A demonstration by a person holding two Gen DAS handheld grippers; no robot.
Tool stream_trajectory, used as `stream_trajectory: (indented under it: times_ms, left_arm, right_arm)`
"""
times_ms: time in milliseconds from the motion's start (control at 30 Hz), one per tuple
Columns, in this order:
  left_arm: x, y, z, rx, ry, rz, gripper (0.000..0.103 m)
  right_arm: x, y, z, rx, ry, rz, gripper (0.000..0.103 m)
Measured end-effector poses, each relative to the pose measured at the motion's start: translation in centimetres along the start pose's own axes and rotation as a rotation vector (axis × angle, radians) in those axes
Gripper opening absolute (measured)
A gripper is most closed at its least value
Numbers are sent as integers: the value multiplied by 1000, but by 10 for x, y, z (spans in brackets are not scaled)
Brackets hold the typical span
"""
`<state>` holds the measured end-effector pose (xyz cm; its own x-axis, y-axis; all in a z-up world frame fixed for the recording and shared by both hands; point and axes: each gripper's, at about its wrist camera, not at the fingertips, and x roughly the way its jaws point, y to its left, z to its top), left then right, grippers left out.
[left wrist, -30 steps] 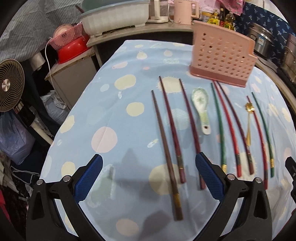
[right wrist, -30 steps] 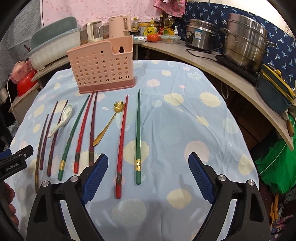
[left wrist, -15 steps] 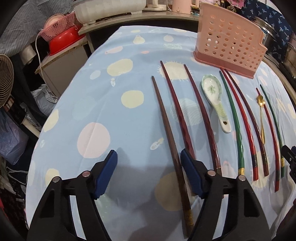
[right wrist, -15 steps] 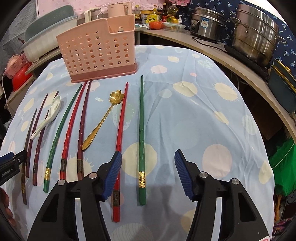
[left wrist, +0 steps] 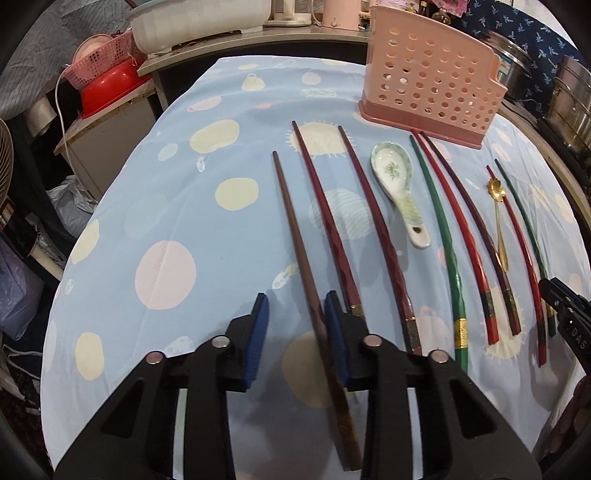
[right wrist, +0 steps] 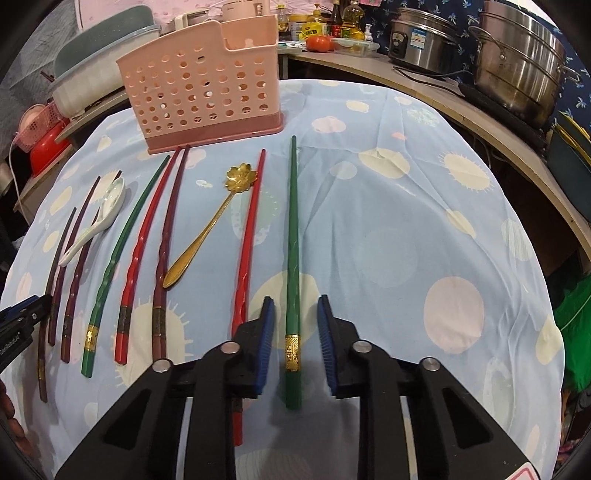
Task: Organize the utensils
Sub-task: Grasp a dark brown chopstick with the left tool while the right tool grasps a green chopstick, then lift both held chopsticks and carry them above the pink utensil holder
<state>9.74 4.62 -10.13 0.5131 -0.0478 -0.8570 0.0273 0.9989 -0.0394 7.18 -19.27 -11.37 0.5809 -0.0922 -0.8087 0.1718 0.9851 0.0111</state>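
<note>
Several chopsticks and two spoons lie in a row on the blue dotted tablecloth (left wrist: 184,206) before a pink perforated utensil holder (left wrist: 430,70), which also shows in the right wrist view (right wrist: 207,88). My left gripper (left wrist: 295,314) is open, its jaws on either side of the leftmost brown chopstick (left wrist: 295,236), which lies against the right pad. My right gripper (right wrist: 293,321) is open, straddling the rightmost green chopstick (right wrist: 293,236) without touching it. A white ceramic spoon (left wrist: 399,188) and a gold flower spoon (right wrist: 214,225) lie among the chopsticks.
Steel pots (right wrist: 517,55) and a rice cooker (right wrist: 421,40) stand on the counter at right. A white basin (left wrist: 199,18) and a red bowl with a pink basket (left wrist: 107,81) sit at the back left. The table edge drops off on both sides.
Both grippers have moved forward and down over the chopsticks and their jaws have narrowed, the left around the brown chopstick, the right around the green one.
</note>
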Motion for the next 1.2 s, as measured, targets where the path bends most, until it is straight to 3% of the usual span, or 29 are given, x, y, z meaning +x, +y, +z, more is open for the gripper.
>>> stream_trajectory:
  times_ms: [133, 333, 1200]
  left_arm:
    - [-4, 2, -4, -14, 8, -35, 10]
    - [-14, 7, -10, -24, 14, -53, 6]
    - [-104, 11, -5, -7, -115, -86, 6]
  right_arm:
    - [-3, 0, -3, 0, 2, 14, 8]
    - [-13, -8, -10, 22, 4, 33, 8]
    - [-129, -18, -3, 33, -220, 65, 7]
